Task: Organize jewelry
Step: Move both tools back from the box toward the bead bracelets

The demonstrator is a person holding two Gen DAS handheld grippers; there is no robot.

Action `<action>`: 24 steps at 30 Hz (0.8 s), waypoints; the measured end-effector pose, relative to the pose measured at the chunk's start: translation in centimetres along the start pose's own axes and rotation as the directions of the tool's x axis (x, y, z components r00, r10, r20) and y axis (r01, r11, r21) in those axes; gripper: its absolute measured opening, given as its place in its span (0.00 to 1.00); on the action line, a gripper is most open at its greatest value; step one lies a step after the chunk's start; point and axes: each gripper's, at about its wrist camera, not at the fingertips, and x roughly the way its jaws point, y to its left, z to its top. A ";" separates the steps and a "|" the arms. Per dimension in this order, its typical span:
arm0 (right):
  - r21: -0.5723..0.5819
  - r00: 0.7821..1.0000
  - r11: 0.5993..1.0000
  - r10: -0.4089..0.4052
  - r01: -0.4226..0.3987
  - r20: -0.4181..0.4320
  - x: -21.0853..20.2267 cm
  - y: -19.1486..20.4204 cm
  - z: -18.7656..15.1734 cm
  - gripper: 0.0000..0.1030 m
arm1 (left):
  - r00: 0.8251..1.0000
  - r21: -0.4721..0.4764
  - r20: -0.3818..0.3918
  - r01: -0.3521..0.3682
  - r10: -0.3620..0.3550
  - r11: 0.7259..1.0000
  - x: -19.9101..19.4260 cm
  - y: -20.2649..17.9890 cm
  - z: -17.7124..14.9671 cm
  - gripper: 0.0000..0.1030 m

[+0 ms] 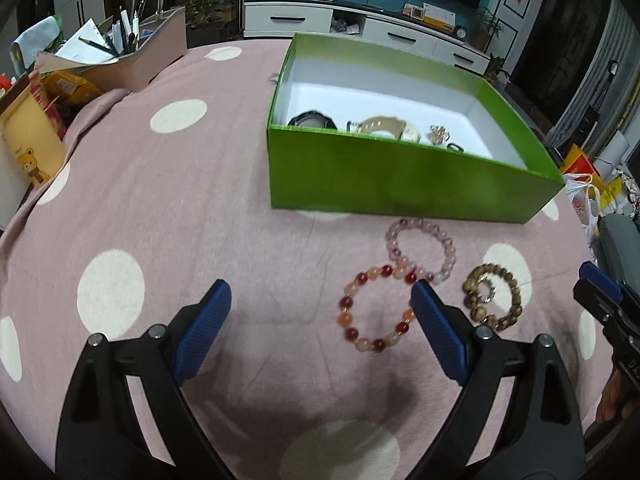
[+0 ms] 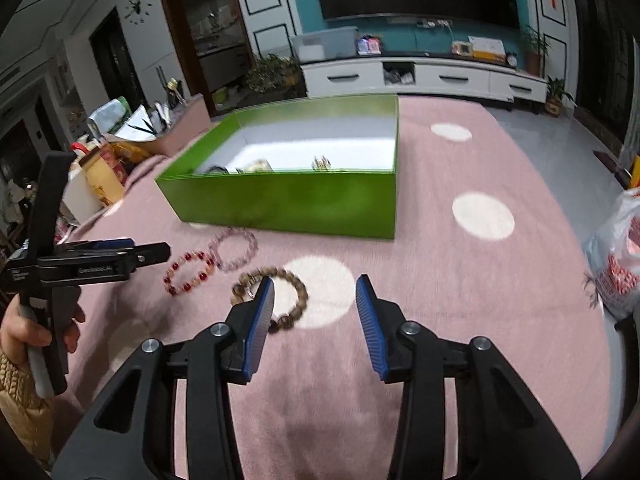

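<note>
several pieces already lay in the green box [image 1: 400, 176], while three bracelets [image 1: 378, 308] at its 6 o'clock waited, the left gripper [image 1: 320, 300] and right gripper [image 2: 316, 292] both spread apart and empty.

Both wrist views low, facing green box [image 1: 400, 168]

A: The cloth [image 1: 240, 216] is dusty pink with big cream dots. The box [image 1: 400, 176] is bright green outside, white inside.

B: One bracelet [image 1: 378, 308] mixes dark red and orange beads, one [image 1: 422, 250] is pale lilac, one [image 1: 494, 298] brown. The gripper pads [image 2: 260, 320] are blue.
</note>
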 end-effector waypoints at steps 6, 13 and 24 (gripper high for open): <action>0.024 1.000 1.000 -0.012 0.013 -0.025 1.0 0.1 -1.1 0.42 | 1.000 0.002 -0.005 -0.024 0.024 1.000 0.4 0.0 -0.4 0.90; 0.043 0.999 0.999 -0.018 0.019 -0.030 1.2 -0.6 -1.2 0.42 | 0.999 0.006 -0.004 -0.037 0.037 0.999 0.7 -0.1 -0.4 0.90; 0.014 0.998 0.999 -0.029 0.029 -0.058 2.1 -0.3 -1.2 0.42 | 0.998 0.050 -0.006 -0.056 0.057 0.997 1.5 -1.0 -0.5 0.87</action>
